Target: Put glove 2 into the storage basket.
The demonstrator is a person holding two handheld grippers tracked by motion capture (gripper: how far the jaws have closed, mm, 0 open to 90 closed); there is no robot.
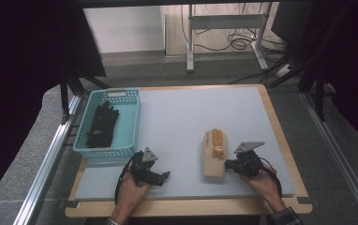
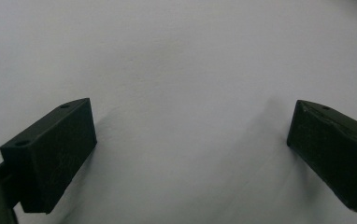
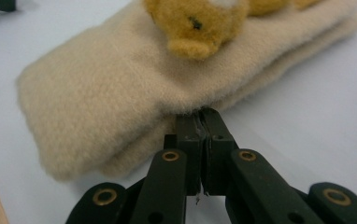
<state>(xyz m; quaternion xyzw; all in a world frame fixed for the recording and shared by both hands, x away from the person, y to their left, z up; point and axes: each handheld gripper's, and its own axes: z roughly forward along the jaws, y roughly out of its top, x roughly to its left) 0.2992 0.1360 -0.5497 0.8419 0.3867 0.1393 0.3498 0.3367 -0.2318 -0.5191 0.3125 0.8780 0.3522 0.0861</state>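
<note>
A beige fleece glove with a yellow plush bear on top lies on the grey mat, right of centre. My right gripper comes at it from the right. In the right gripper view its jaws are pressed together, and the gripper's tip is buried in the fuzzy lower edge of the glove, below the bear. My left gripper rests low over the bare mat near the front edge. It stands open with nothing between the jaws.
A turquoise basket stands at the mat's left edge with a pair of black gloves inside. The wooden table edge frames the mat. Behind the table are a desk frame and cables on the floor.
</note>
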